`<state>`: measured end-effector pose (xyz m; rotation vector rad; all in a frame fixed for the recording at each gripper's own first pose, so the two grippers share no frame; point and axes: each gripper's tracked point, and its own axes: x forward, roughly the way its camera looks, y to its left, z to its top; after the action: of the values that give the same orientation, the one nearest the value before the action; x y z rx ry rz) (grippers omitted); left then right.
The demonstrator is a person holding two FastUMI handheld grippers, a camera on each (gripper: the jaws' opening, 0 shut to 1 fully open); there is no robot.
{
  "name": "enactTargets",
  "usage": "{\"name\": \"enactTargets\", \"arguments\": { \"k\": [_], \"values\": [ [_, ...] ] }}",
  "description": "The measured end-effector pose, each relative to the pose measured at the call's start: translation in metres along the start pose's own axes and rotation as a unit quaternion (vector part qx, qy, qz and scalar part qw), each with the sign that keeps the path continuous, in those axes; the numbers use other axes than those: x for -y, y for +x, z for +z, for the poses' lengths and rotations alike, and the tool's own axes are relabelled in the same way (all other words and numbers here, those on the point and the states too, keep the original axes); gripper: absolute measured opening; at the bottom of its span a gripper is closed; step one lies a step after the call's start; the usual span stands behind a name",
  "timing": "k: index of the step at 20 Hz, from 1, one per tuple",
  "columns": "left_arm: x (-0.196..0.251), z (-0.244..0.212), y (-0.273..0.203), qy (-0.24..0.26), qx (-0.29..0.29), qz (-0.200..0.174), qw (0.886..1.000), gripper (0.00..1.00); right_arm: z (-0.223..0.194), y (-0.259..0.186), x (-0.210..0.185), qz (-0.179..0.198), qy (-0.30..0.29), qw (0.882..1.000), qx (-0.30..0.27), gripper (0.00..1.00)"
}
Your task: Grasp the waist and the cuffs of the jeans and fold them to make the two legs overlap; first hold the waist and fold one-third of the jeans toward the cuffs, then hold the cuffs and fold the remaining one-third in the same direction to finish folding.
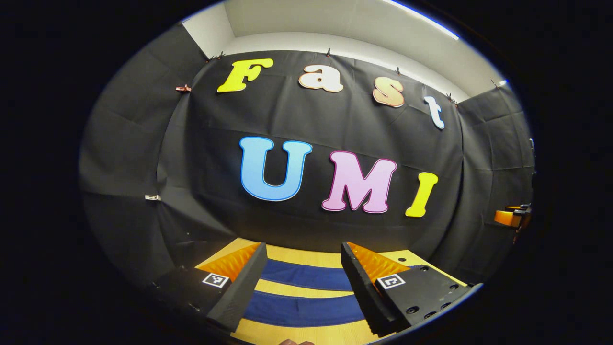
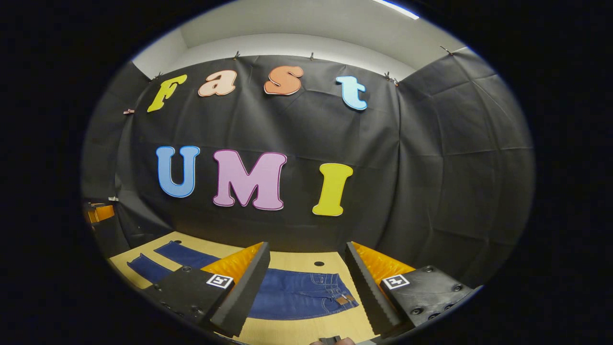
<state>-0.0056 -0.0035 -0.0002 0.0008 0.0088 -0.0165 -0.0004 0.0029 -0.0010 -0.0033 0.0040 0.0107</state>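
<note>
The left claw (image 1: 303,280) is spread wide and holds nothing, hovering above the two legs (image 1: 306,275) of the jeans, which lie apart as parallel bands across the wooden desk (image 1: 306,331). The right claw (image 2: 306,282) is likewise spread and empty above the waist (image 2: 337,287), where a belt patch shows. The cuffs (image 2: 143,268) lie far left, apparently flat.

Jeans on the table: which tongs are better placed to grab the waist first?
Probably the right tongs: the jeans' waist lies between their open fingers. The left tongs hover open over the two legs, nearer the cuffs.
</note>
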Motion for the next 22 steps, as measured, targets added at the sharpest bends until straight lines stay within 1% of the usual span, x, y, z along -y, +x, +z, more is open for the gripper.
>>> {"name": "enactTargets", "arguments": {
  "k": [7,10,11,13,15,18,22],
  "values": [
    [-0.017,0.0,-0.01,0.015,0.0,0.003,1.0,0.96,0.001,-0.002,-0.002,-0.002,0.005,1.0,0.006,0.97],
    [-0.016,0.001,-0.016,0.011,-0.001,-0.015,1.0,0.96,0.002,-0.002,-0.004,0.0,0.009,1.0,0.007,0.97],
    [-0.019,0.001,-0.017,0.003,-0.002,-0.019,1.0,0.96,0.003,-0.003,-0.006,0.004,0.014,1.0,0.008,0.97],
    [-0.032,-0.001,-0.02,-0.016,-0.009,-0.016,1.0,0.97,0.004,-0.005,-0.016,0.027,0.034,0.999,0.01,0.97],
    [-0.049,-0.004,-0.024,-0.018,-0.015,-0.009,1.0,0.96,0.005,-0.004,-0.02,0.046,0.056,0.997,0.007,0.97],
    [-0.074,-0.012,-0.03,0.01,-0.026,-0.009,1.0,0.96,0.007,0.001,-0.013,0.055,0.051,0.997,0.005,0.97],
    [-0.092,-0.029,-0.036,0.06,-0.059,-0.048,0.995,0.96,0.008,0.009,-0.012,0.079,0.001,0.997,-0.005,0.96]
  ]
}}
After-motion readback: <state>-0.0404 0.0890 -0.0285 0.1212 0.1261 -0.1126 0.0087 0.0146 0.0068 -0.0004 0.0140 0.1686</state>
